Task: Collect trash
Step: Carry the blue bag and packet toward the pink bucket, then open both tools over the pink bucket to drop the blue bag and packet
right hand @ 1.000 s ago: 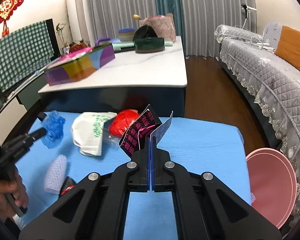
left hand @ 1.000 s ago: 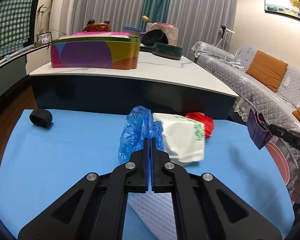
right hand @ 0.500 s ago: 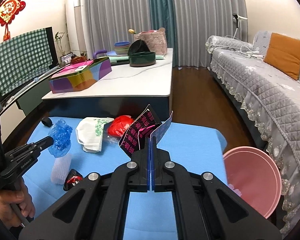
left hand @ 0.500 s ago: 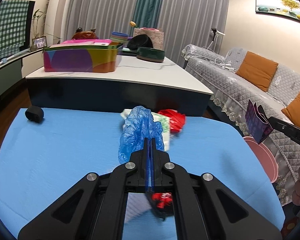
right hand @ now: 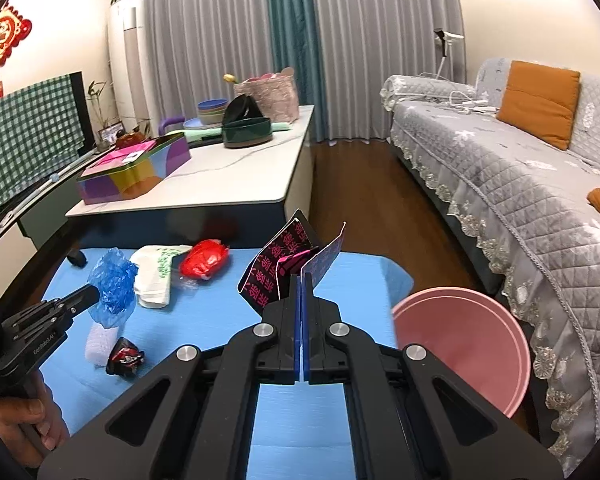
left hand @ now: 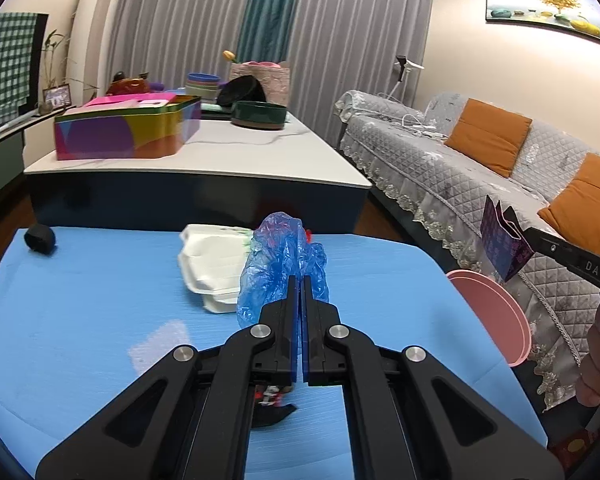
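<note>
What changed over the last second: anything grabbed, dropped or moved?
Nothing grabbed or dropped. Both hands carried their loads across the blue table toward the pink bin, which looms larger now: the left gripper stays shut on the blue bag, the right gripper on the dark wrapper. The white bag, red bag, foam net and black wrapper lie where they were.
</note>
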Available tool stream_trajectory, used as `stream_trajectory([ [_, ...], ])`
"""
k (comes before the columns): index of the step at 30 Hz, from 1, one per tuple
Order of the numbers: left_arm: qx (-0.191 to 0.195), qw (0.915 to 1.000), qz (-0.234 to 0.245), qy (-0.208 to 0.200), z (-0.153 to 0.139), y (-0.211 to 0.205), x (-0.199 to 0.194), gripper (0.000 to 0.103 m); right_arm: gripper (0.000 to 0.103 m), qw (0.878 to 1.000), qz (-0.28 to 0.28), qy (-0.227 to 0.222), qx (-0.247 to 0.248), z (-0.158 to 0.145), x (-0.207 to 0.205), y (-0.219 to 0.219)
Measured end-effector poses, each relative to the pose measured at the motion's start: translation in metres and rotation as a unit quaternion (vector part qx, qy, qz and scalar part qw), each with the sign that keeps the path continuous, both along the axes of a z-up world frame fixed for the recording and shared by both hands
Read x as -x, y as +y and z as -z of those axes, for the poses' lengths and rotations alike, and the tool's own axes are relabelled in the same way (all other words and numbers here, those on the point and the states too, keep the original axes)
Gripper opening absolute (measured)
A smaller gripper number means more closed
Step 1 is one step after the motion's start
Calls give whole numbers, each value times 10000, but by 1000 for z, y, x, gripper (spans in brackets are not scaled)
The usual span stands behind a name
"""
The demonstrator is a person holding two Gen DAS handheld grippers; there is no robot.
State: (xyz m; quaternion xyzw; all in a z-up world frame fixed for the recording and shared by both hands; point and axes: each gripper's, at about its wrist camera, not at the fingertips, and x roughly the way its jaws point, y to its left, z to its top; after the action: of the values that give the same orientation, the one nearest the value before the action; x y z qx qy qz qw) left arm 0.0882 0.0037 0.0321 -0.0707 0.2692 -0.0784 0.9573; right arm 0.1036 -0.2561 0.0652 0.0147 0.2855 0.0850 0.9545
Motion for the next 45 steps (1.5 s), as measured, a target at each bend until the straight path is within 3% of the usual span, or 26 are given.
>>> stream_trajectory([
  [23,101,9972,737,39,2,-88,-10,1,1,9975,702,28,-18,0,11,-85],
  [45,151,9882,1519,101,-11,-191,-35,1,1,9905,1377,-44,54,-14,7,-156],
])
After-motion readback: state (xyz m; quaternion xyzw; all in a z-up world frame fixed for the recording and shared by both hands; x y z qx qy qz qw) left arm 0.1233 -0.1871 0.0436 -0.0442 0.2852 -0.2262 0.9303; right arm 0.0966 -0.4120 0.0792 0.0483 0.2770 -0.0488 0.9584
